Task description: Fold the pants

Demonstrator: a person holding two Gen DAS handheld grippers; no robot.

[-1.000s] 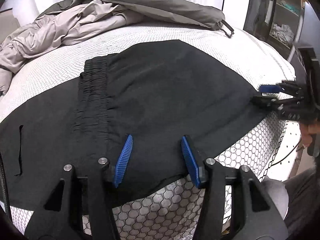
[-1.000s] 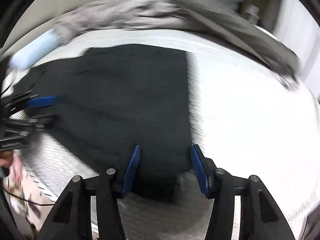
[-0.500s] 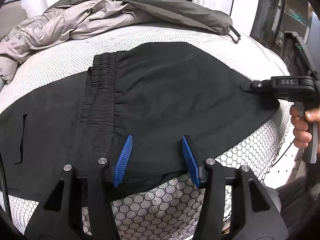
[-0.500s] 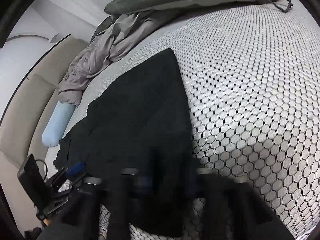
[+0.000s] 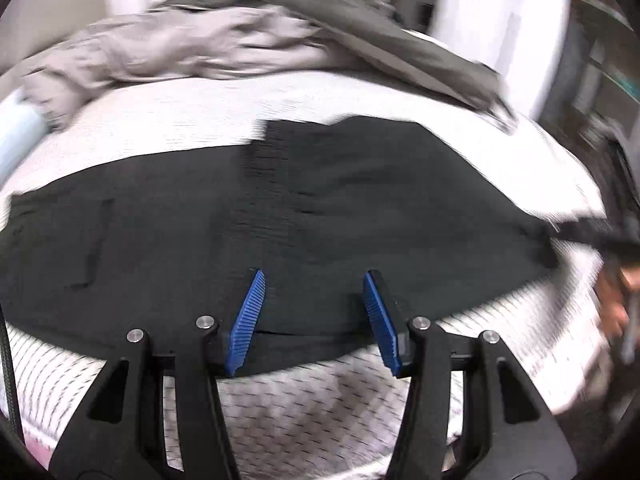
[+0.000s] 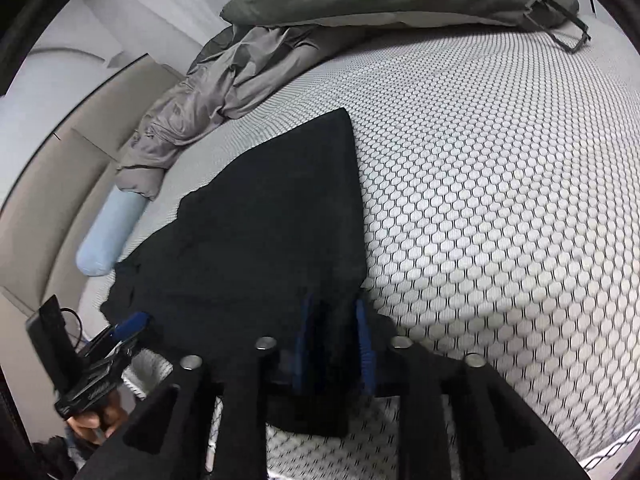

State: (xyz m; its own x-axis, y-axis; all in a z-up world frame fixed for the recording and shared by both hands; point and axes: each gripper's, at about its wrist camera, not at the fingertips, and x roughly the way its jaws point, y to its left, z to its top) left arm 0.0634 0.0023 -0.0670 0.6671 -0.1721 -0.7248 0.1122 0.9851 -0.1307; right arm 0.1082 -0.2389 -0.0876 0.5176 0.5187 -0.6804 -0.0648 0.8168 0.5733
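the left gripper hangs low over the near hem of the black pants, blue pads spread apart with nothing between them. the right gripper is pinched on the pants' corner, which lie flat across the honeycomb mattress.

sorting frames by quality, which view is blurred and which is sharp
Left wrist view: motion blur smears the black pants, the mattress and the grey bedding. Right wrist view: mostly sharp, honeycomb mattress crisp; only the right claw looks soft.
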